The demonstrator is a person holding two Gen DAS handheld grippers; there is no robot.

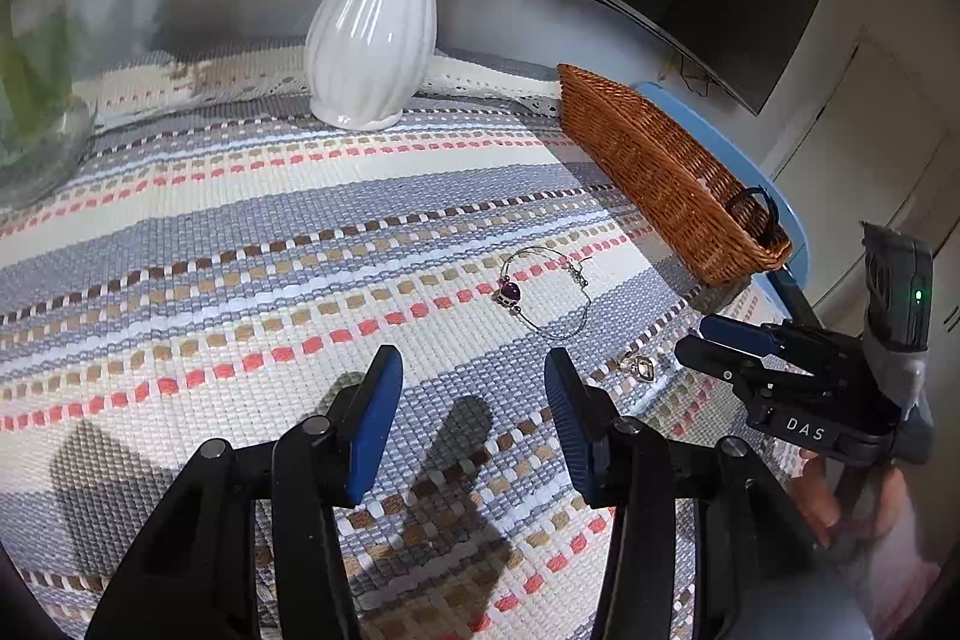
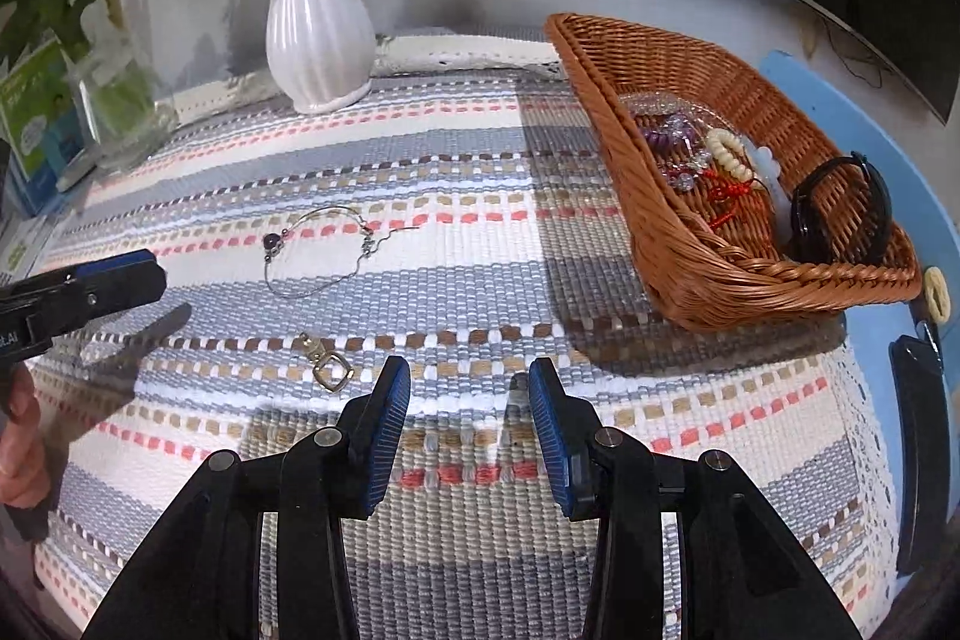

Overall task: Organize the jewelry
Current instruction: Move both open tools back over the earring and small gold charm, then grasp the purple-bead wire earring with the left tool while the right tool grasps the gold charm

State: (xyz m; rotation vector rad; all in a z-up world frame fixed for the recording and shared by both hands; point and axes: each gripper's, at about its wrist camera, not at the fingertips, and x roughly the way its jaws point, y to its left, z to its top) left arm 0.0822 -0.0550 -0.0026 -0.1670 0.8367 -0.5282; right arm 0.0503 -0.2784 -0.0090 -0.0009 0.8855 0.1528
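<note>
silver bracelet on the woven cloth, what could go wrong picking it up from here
The silver bracelet is thin wire lying flat, so open jaws may slip off it or pinch the woven cloth instead. The small pendant lies close by and could get nudged. The left gripper and right gripper could crowd each other.

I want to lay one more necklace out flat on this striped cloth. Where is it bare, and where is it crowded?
Bare: the wide stretch of cloth between the white vase, the silver bracelet and the wicker basket, and the near strip beside the right gripper. Crowded: around the bracelet and small pendant, and inside the basket.
</note>
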